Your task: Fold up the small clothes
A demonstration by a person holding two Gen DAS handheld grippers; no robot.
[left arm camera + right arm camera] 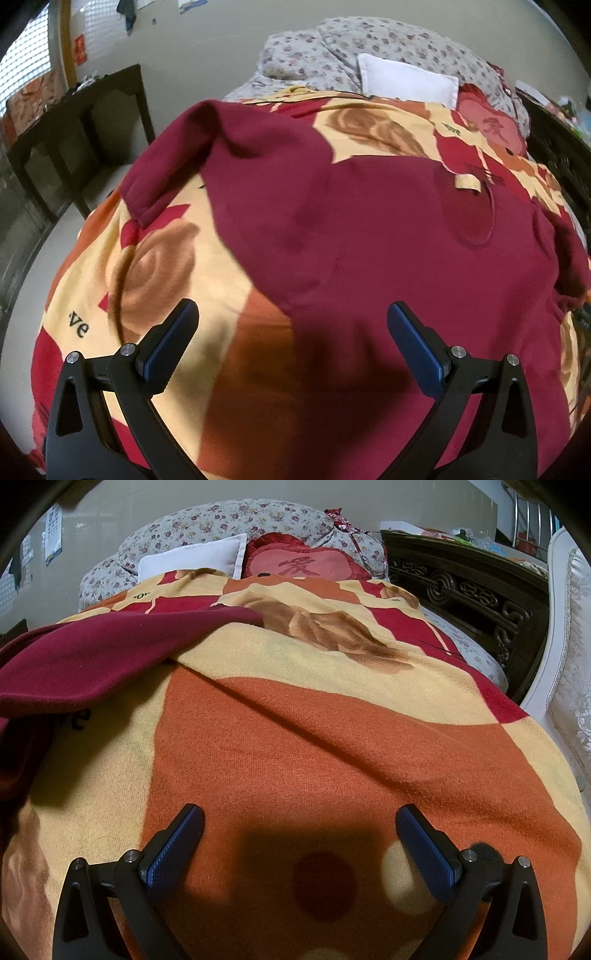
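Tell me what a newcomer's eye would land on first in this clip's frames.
The maroon sweater spread flat on the rose-print blanket fills the left wrist view, one sleeve flung up to the left. Both the left gripper and the right gripper hang open and empty; the right one is over bare blanket beside the sweater. Behind, a white pillow and a red cushion lean on floral bedding.

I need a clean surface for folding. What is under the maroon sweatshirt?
The maroon sweatshirt lies spread on a patterned blanket in orange, cream and red, which shows all around it. Whatever lies beneath the garment's middle, or under the blanket, is covered.
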